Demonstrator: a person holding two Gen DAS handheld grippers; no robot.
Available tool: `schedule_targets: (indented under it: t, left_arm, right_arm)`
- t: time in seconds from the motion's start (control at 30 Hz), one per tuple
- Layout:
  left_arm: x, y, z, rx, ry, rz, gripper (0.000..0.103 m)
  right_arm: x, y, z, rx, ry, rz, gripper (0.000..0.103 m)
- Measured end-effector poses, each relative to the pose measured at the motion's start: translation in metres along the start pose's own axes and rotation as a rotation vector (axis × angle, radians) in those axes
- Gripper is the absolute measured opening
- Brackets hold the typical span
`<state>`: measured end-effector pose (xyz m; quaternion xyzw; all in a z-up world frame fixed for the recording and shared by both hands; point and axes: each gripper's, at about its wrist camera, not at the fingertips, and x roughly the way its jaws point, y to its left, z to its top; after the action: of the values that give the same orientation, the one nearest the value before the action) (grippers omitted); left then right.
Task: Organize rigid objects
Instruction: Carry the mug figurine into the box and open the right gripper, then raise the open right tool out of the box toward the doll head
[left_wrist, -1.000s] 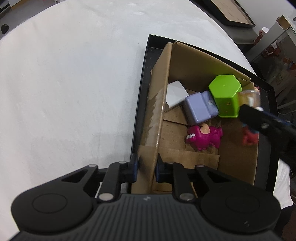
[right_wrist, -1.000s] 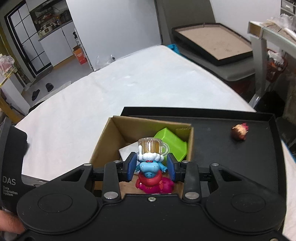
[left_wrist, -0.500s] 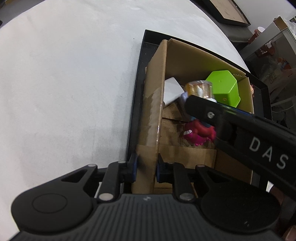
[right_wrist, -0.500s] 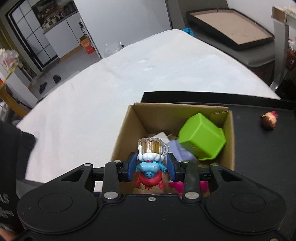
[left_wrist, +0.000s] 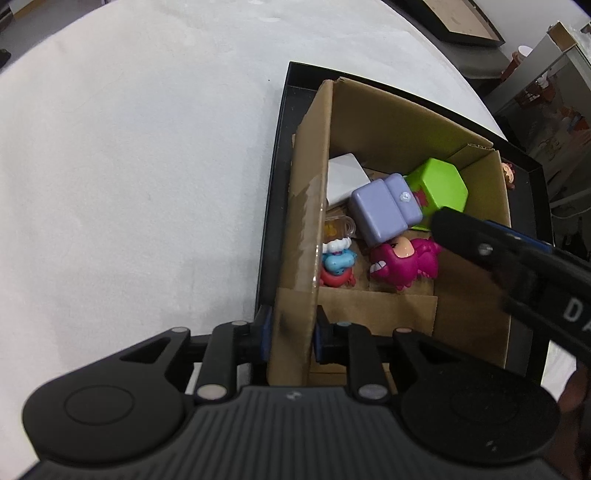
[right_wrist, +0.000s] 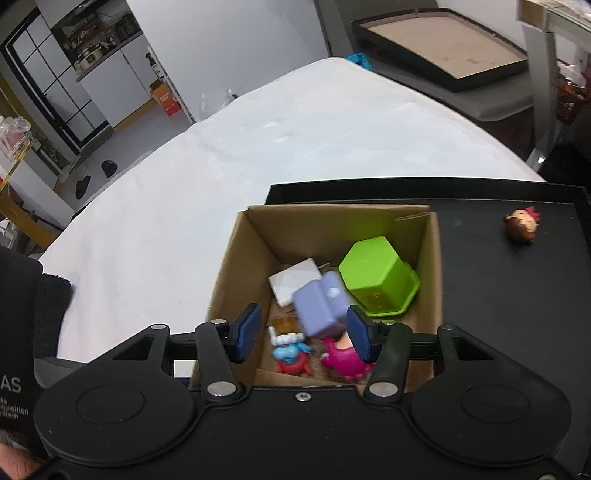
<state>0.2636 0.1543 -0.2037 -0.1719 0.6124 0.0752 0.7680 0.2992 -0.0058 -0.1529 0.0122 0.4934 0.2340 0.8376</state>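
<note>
A cardboard box (left_wrist: 384, 110) (right_wrist: 236, 262) stands on a black tray (right_wrist: 498, 295). My left gripper (left_wrist: 291, 332) is shut on the box's near left wall. My right gripper (right_wrist: 303, 334) is open and empty above the box. In the box lie a blue-and-red figurine with a mug (left_wrist: 336, 264) (right_wrist: 290, 356), a magenta monster toy (left_wrist: 402, 262) (right_wrist: 343, 356), a lilac block (left_wrist: 384, 212) (right_wrist: 323, 306), a green hexagonal block (left_wrist: 439, 186) (right_wrist: 376, 278) and a white square piece (left_wrist: 345, 181) (right_wrist: 295, 284).
A small brown-haired doll head (right_wrist: 521, 229) (left_wrist: 509, 173) lies on the tray right of the box. The tray sits on a white table (left_wrist: 129, 166). A framed board (right_wrist: 439, 59) and shelving stand beyond the table.
My right gripper has opened and let go of the blue-and-red figurine, which now lies in the box beside the magenta monster. The right gripper has pulled back. The left gripper still holds the wall.
</note>
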Motion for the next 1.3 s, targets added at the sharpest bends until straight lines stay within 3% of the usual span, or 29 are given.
schedule_targets:
  t: [0.47,0.67,0.73,0.83,0.93,1.07,1.3]
  left_arm:
    - [-0.025,-0.013,-0.001,0.008,-0.043,0.076,0.031]
    - [-0.035,-0.026,-0.001,0.023,-0.068,0.116,0.034]
    - [-0.037,-0.029,0.0,0.022,-0.072,0.128,0.035]
    - [-0.039,-0.032,0.001,0.023,-0.073,0.134,0.037]
    - [-0.038,-0.036,0.002,0.03,-0.071,0.144,0.043]
    - [-0.037,-0.042,0.006,0.027,-0.082,0.172,0.06]
    - [-0.029,-0.053,0.013,0.039,-0.071,0.215,0.069]
  right_arm:
    - [-0.027,-0.036,-0.006,0.044,-0.05,-0.01,0.054]
    - [-0.038,-0.051,-0.008,0.038,-0.086,-0.032,0.067]
    - [-0.041,-0.057,-0.009,0.029,-0.101,-0.051,0.077]
    - [-0.042,-0.068,-0.009,0.029,-0.108,-0.081,0.081]
    - [-0.041,-0.082,-0.01,0.039,-0.109,-0.086,0.081]
    - [-0.04,-0.101,-0.01,0.064,-0.122,-0.098,0.086]
    - [-0.028,-0.127,-0.012,0.068,-0.116,-0.128,0.086]
